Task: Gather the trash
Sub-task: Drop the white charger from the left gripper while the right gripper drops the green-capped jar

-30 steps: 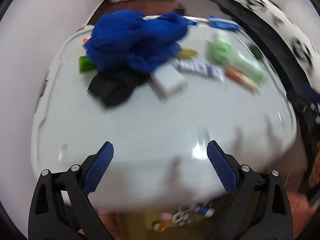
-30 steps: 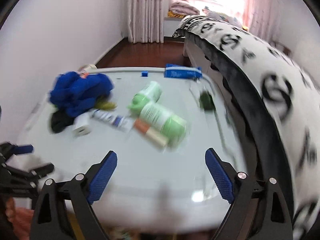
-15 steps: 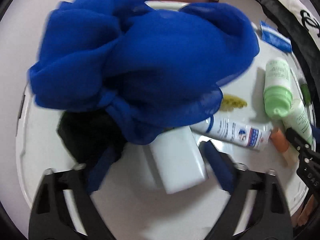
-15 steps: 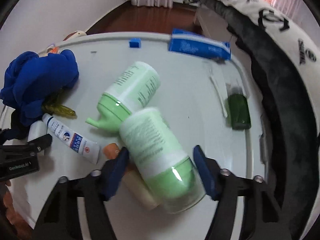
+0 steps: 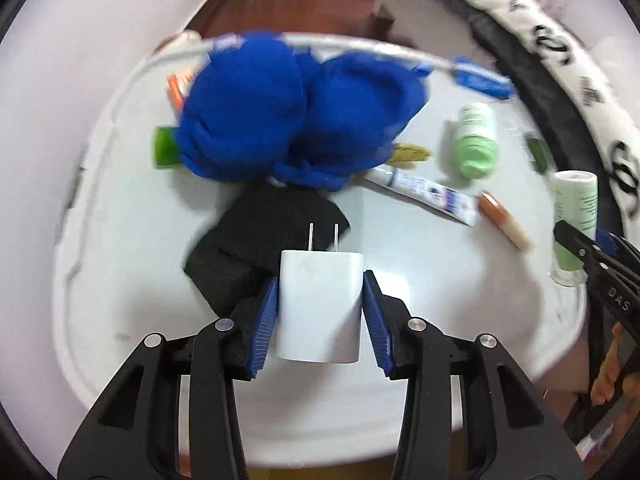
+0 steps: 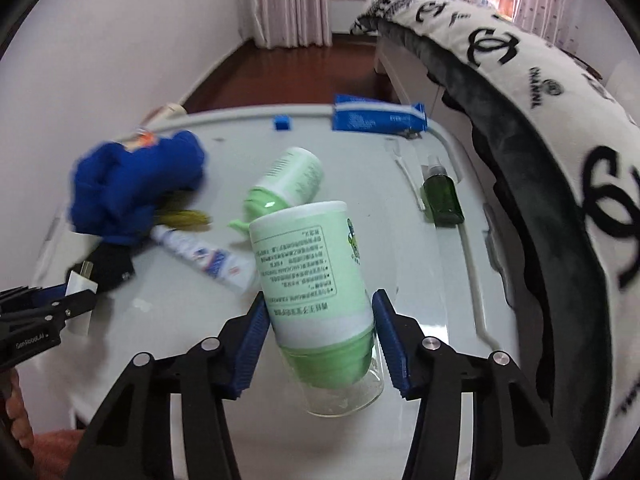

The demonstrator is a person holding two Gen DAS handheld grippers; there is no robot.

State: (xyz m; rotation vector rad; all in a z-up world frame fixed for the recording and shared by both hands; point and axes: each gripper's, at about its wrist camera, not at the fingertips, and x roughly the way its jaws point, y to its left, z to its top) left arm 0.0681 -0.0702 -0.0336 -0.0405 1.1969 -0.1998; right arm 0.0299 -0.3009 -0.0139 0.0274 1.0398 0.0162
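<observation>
Nearest, a white charger (image 5: 320, 304) is clamped in the left tongs (image 5: 320, 320), just closed on it, and a green bottle (image 6: 316, 280) in the right tongs (image 6: 320, 332), likewise. Farther across the white worktop (image 5: 400, 272), a toothpaste tube (image 5: 424, 194) and blue cloth (image 5: 296, 120) are seen.

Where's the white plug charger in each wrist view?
Left wrist: white plug charger sits low centre, between the blue pads of the left claw, prongs pointing away over the black cloth.
Right wrist: same charger at the far left edge, in the left claw, mostly hidden.
Shared landmark: the toothpaste tube beside the blue cloth.
</observation>
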